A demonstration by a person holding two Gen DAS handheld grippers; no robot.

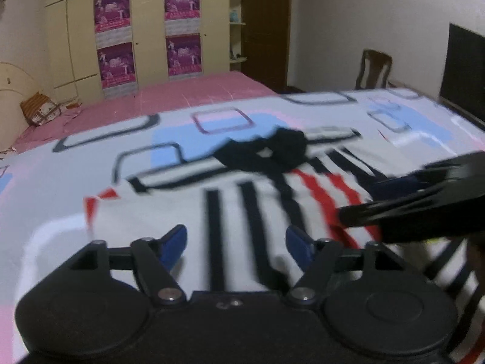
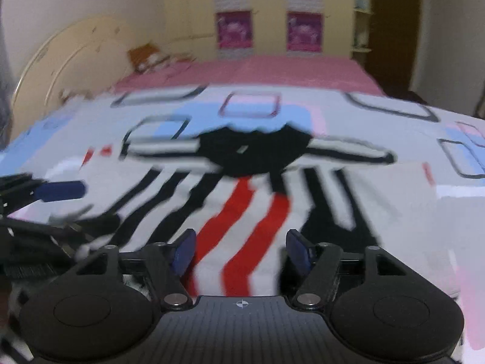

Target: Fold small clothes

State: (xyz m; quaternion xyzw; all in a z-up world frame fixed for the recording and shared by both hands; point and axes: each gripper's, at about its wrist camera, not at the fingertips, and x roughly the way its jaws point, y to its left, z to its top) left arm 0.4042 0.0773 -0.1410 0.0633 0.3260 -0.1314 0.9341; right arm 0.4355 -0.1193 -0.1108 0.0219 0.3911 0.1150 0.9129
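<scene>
A small white shirt (image 1: 242, 212) with black and red stripes and a black collar (image 1: 272, 151) lies spread on the patterned sheet. It also shows in the right wrist view (image 2: 242, 206), collar (image 2: 251, 151) at the far side. My left gripper (image 1: 236, 242) is open just above the shirt's near edge, blue pads apart. My right gripper (image 2: 241, 247) is open over the red stripes at the near edge. Each gripper shows in the other's view, the right one (image 1: 418, 200) at the right, the left one (image 2: 57, 191) at the left. Both views are blurred.
The shirt lies on a white sheet with blue, pink and black squares (image 1: 212, 121) over a pink bed (image 1: 182, 97). A cushion (image 1: 39, 109) sits by the headboard. Cupboards with purple posters (image 1: 148, 33), a door, a chair (image 1: 374, 69) and a dark screen (image 1: 463, 69) stand behind.
</scene>
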